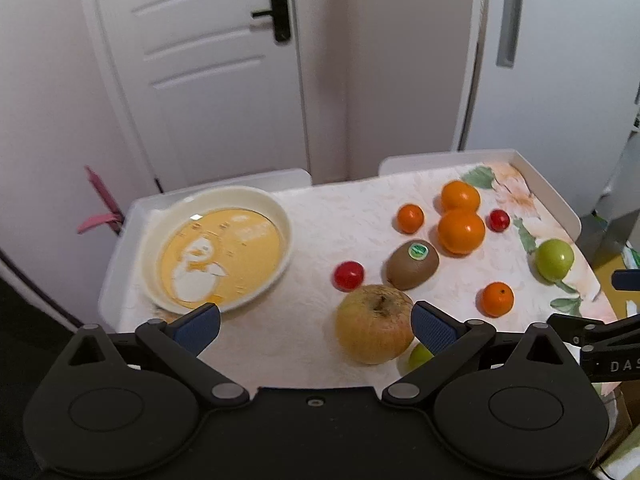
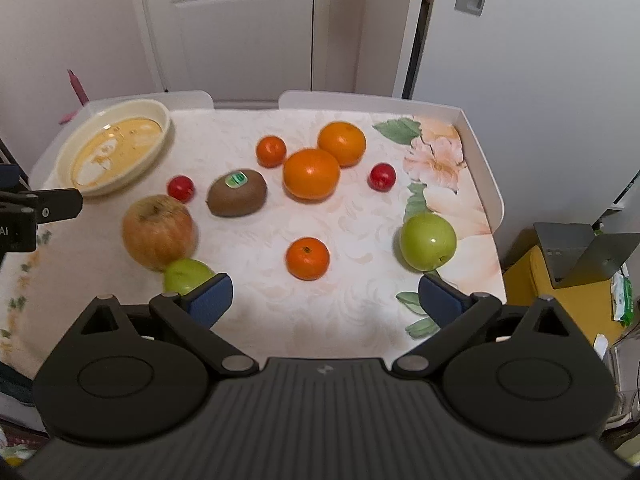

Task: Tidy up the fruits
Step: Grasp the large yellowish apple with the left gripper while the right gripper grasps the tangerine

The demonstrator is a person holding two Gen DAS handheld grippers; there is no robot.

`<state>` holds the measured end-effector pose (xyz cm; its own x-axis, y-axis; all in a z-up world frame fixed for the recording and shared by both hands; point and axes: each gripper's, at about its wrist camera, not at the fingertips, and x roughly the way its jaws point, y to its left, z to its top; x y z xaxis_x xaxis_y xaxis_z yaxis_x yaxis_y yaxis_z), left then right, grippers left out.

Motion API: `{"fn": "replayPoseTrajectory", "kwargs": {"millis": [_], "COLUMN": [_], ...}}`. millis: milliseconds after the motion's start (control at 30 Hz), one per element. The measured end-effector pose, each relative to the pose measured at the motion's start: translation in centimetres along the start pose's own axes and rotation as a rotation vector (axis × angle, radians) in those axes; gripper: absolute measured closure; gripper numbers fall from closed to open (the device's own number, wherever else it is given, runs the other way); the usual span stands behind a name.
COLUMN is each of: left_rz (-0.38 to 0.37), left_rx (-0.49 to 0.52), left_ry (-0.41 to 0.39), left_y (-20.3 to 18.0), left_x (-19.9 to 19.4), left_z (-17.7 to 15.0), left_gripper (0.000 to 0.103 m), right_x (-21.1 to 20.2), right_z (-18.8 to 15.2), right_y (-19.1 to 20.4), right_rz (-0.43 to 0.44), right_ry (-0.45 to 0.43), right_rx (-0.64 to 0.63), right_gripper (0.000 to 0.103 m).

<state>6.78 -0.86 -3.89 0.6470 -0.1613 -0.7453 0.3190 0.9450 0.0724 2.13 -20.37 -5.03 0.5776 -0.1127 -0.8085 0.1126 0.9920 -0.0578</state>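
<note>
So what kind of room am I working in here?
Most likely a home, perhaps a hallway or dining corner: a white panelled door with a black lever handle stands just behind a small table with a floral cloth, fruit and a cartoon-print bowl.

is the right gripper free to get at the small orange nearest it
Probably yes. The right gripper is open, and the small orange sits just ahead of its fingers with bare tablecloth between. The green apple lies well off to the side.
</note>
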Motion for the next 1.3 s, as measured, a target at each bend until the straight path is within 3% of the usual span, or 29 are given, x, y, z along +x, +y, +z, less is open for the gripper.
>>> {"fn": "replayPoseTrajectory", "kwargs": {"millis": [367,800,1200,1300], "left_rz": [-0.049,-0.022,0.014,0.024], "left_rx": [-0.017,-0.082,-0.104,-0.111], "left_ry": [0.115,0.206,0.187,0.174], "left_y": [-2.8,-4.1,-4.5,-4.6], "left_x": [6.8,10.7,10.7,10.5], "left_z": [0.0,-0.2,-0.6,-0.8], "left_gripper": [0.004,0.023,0.023,0.023], "right_x": [5.7,9.9,10.7,11.0], "right_z": [-0.3,0.2,0.4,0.3], "right_y": [-1.3,-1.0,-0.8,-0.6], "right_rz": [0.047,0.157,0.204,0.212], "right_ry": [0.051,0.086,0.069,0.066], "right_rx": [-0.002,-0.080,-0.132,-0.148], "right_gripper": [0.000,0.018,0.026,0.033]}}
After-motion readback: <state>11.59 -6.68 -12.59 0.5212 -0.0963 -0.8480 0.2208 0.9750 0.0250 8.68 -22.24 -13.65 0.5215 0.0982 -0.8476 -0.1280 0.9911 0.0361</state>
